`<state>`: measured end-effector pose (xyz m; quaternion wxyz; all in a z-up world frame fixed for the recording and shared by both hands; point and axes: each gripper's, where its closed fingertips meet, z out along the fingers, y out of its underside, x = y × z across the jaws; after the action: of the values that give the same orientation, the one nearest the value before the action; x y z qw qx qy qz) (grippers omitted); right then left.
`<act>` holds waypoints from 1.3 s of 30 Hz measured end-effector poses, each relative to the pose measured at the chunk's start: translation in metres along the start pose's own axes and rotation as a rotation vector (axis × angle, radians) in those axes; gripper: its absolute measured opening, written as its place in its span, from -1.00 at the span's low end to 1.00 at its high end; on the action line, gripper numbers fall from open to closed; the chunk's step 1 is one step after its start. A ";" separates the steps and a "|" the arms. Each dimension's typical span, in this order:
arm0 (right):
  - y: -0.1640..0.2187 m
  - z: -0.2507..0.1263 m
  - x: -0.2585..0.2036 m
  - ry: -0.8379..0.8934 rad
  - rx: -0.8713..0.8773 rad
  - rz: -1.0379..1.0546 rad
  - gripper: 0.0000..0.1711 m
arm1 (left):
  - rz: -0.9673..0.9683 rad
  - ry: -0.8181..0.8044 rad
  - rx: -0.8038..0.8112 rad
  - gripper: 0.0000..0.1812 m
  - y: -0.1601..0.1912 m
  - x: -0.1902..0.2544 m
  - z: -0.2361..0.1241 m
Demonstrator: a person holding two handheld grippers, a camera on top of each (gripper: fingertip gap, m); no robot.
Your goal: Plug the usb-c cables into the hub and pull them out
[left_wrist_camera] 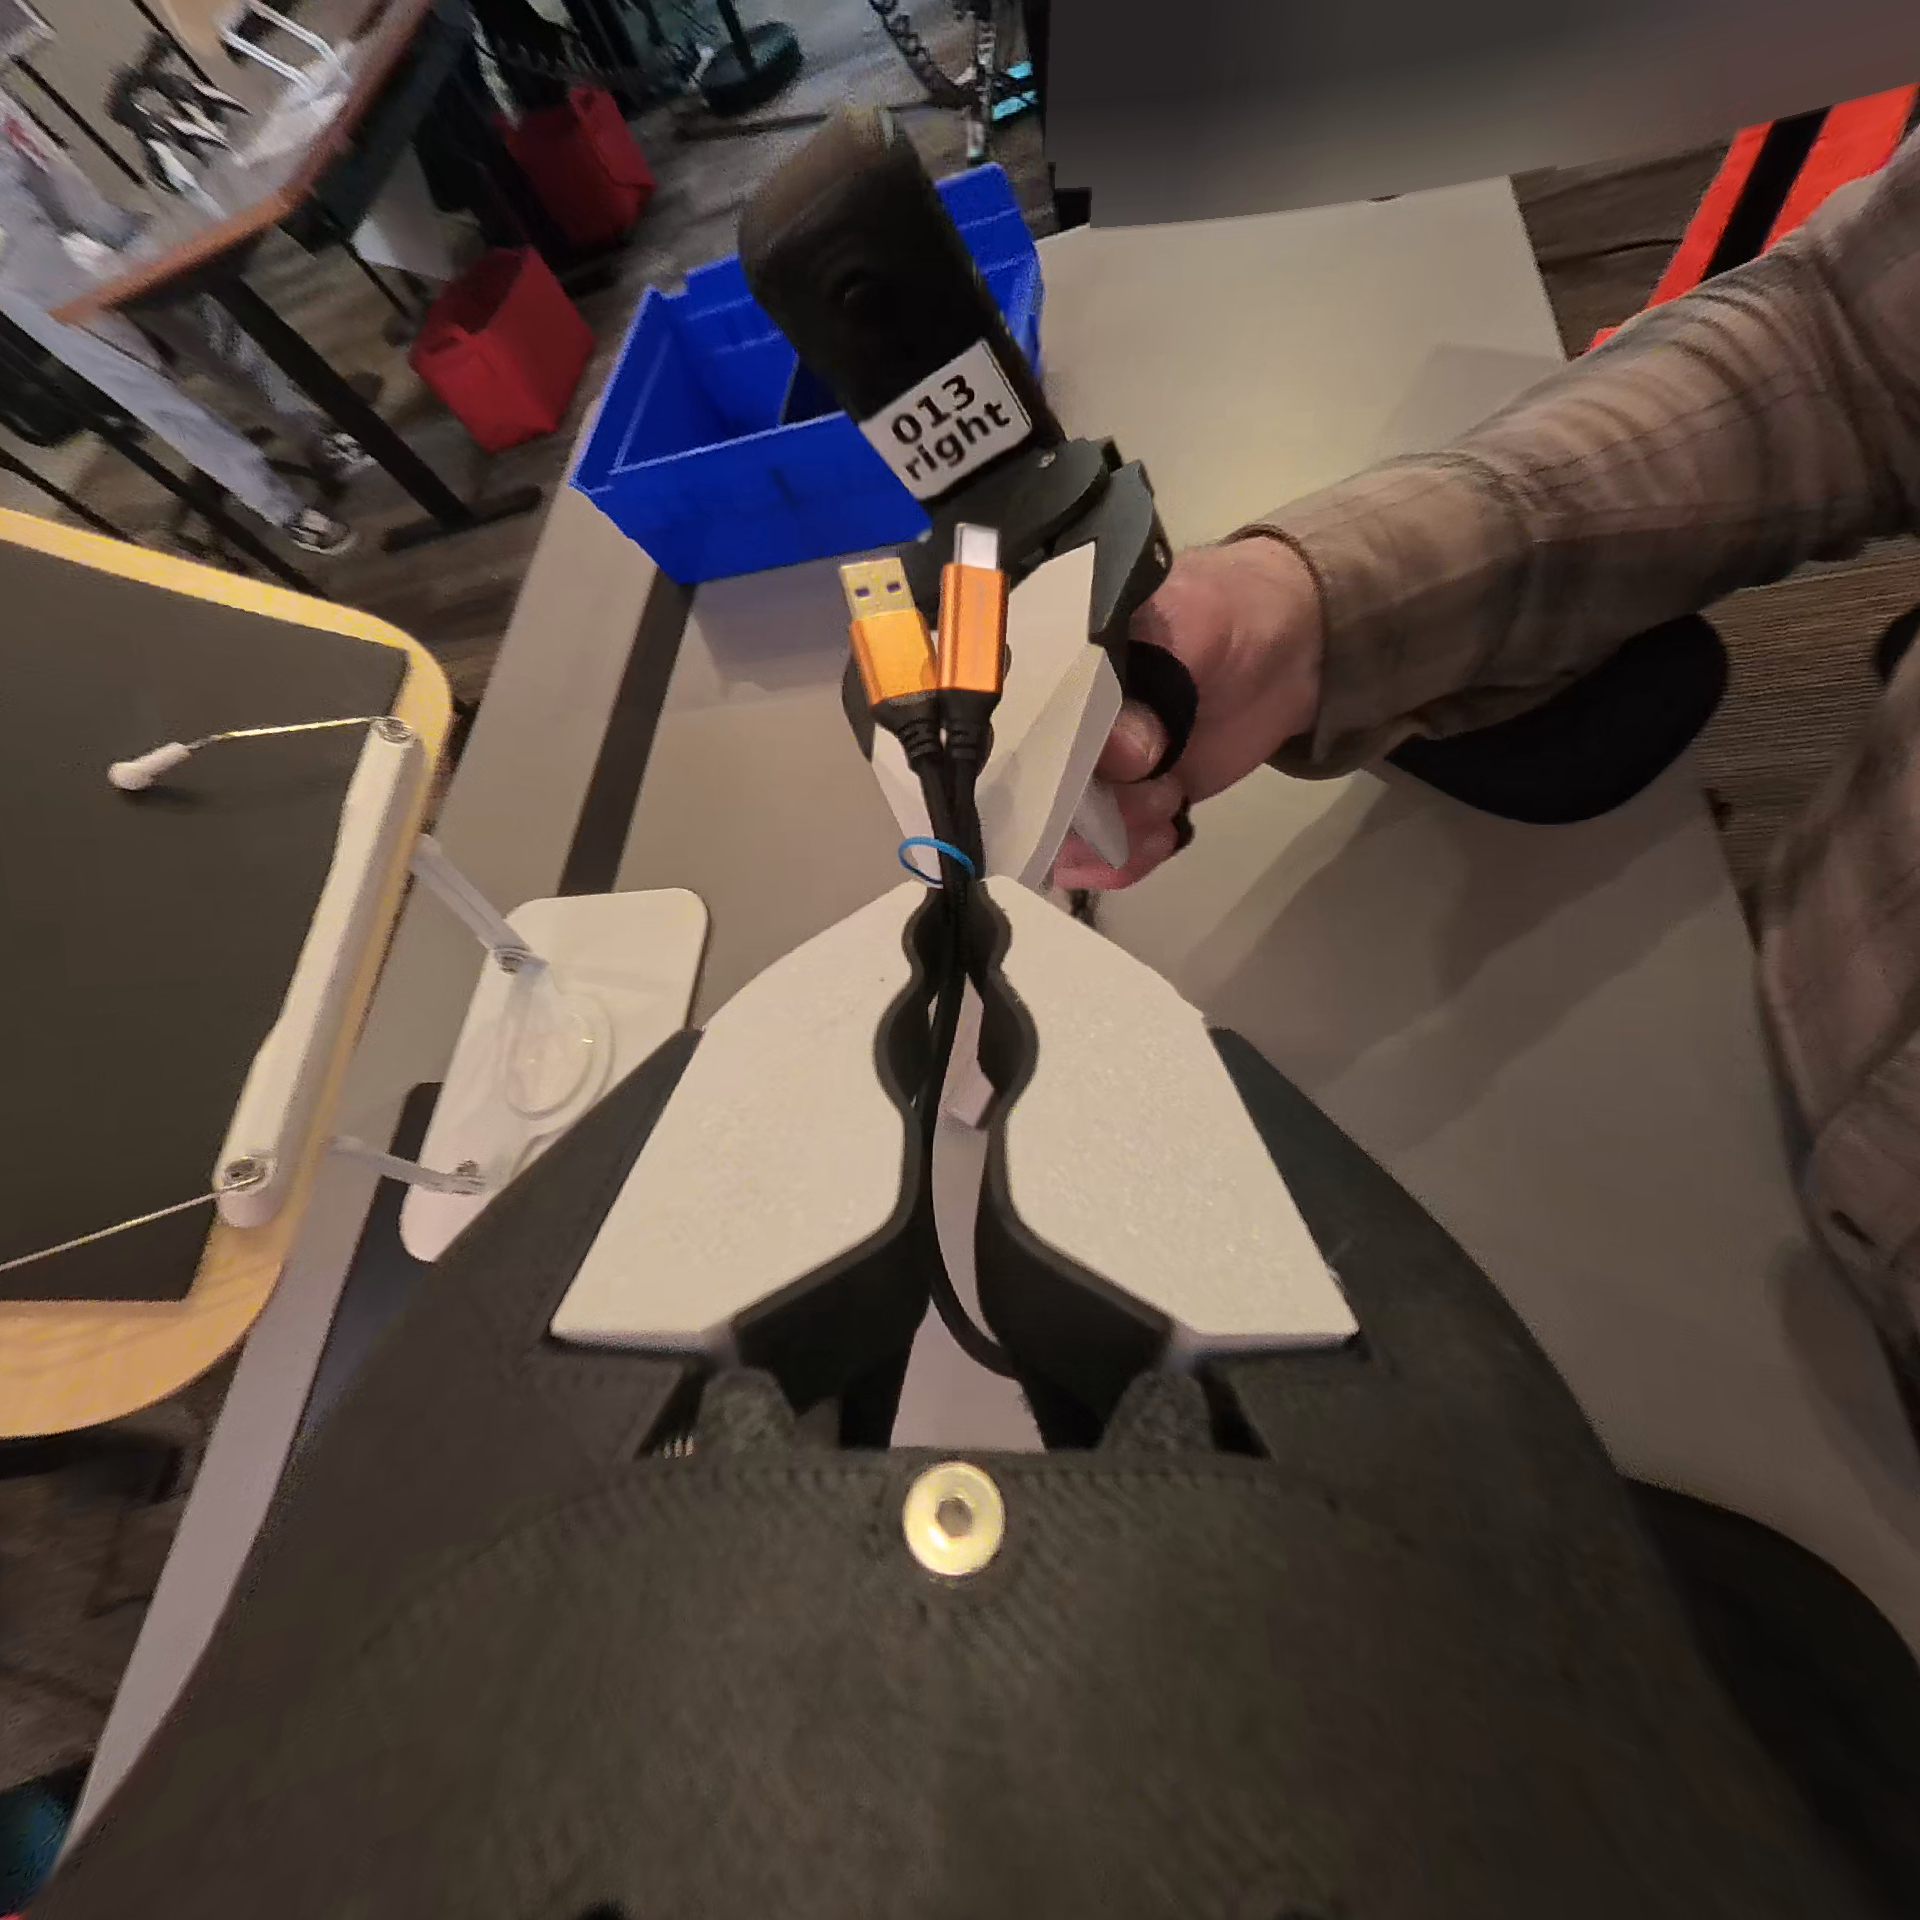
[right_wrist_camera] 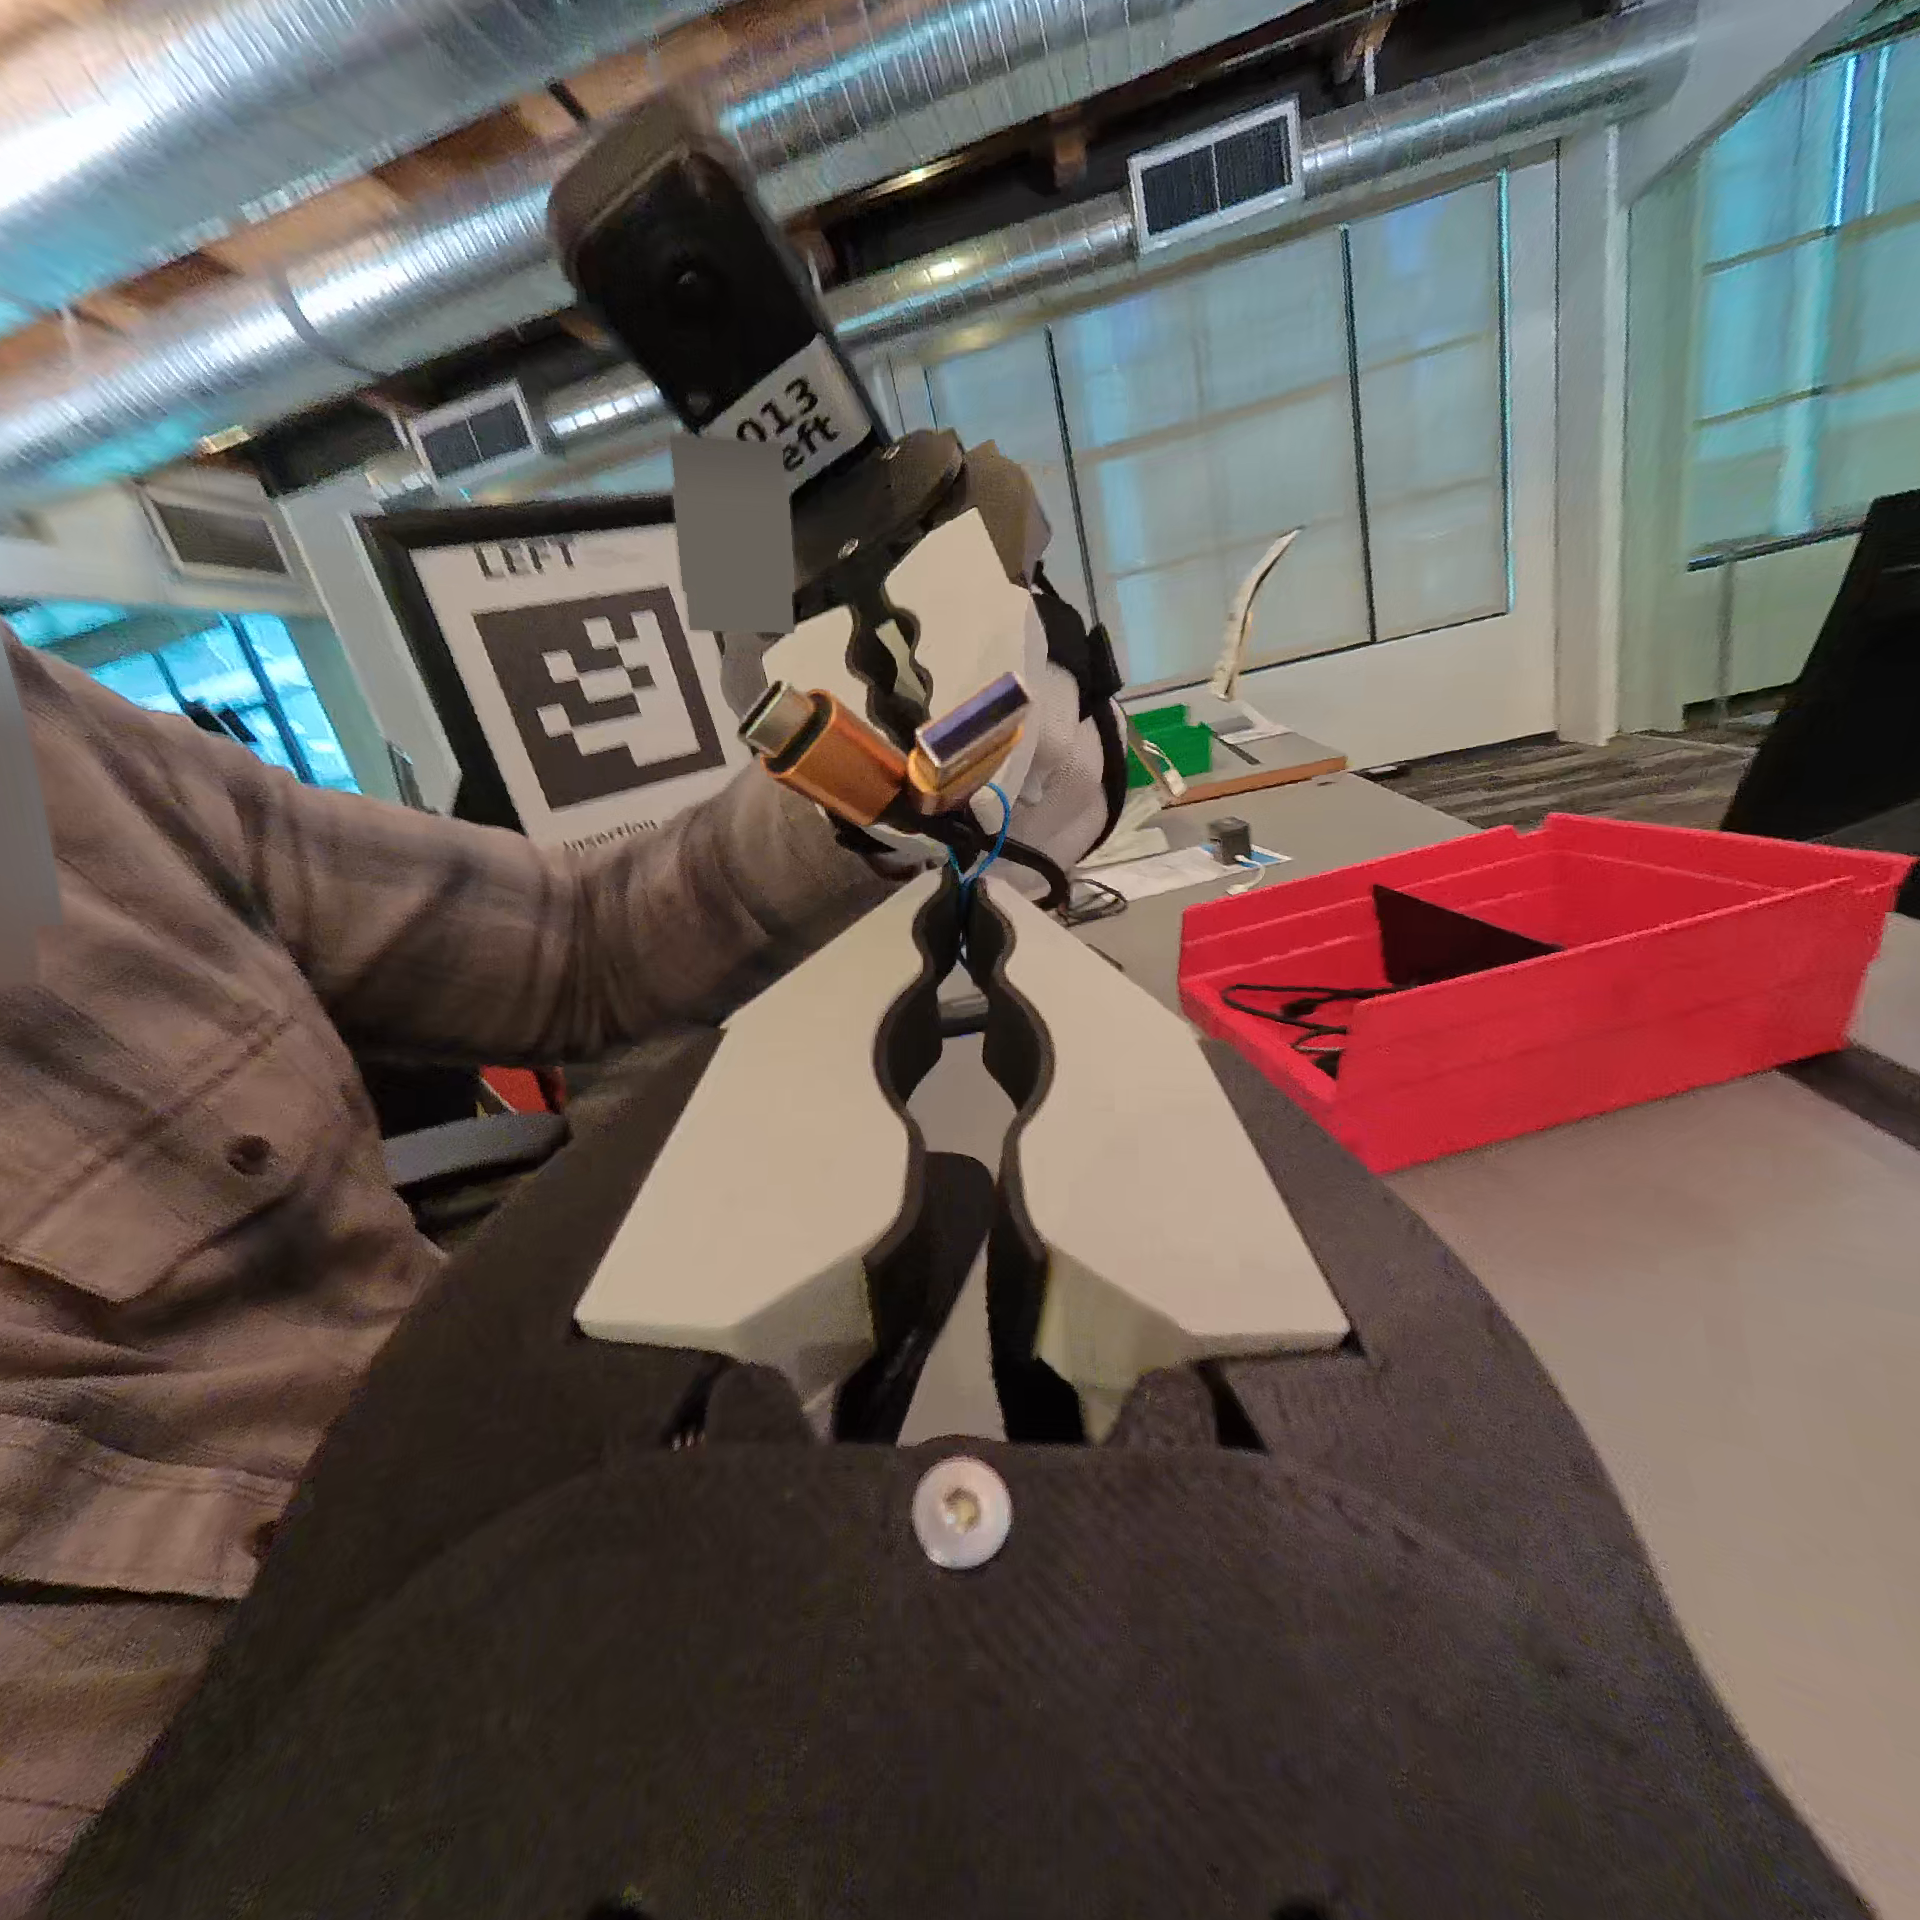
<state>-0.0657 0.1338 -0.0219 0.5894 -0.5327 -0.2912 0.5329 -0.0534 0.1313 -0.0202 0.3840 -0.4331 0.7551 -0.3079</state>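
Observation:
My left gripper (left_wrist_camera: 956, 896) is shut on a bundle of black braided cables (left_wrist_camera: 951, 790), held up in the air. Two orange plugs stick out past its tips: a USB-A plug (left_wrist_camera: 883, 623) and a USB-C plug (left_wrist_camera: 971, 613). A thin blue tie (left_wrist_camera: 903, 858) loops round the bundle just above the tips. A silver piece (left_wrist_camera: 971, 1081) sits between the left fingers. My right gripper (right_wrist_camera: 961, 899) faces the left one and is shut on the blue tie (right_wrist_camera: 1006, 821), just below the orange plugs (right_wrist_camera: 821, 743). The right gripper also shows in the left wrist view (left_wrist_camera: 992, 878). No hub is in view.
A blue bin (left_wrist_camera: 748, 416) stands on the grey table (left_wrist_camera: 1299, 987) behind the grippers. A red bin (right_wrist_camera: 1558, 997) holding black cables is at the right. A black-topped board with a white fixture (left_wrist_camera: 312, 935) is at the left. A marker board (right_wrist_camera: 603, 686) stands behind.

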 end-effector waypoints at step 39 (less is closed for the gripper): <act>0.024 -0.010 0.022 0.337 -0.256 -0.269 -1.00 | -0.497 -0.141 0.325 -0.66 0.001 0.017 0.016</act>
<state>-0.0585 0.1477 -0.0522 0.6230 -0.6407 -0.3224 0.3121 -0.0459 0.1145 -0.0340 0.4126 -0.5579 0.5382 -0.4784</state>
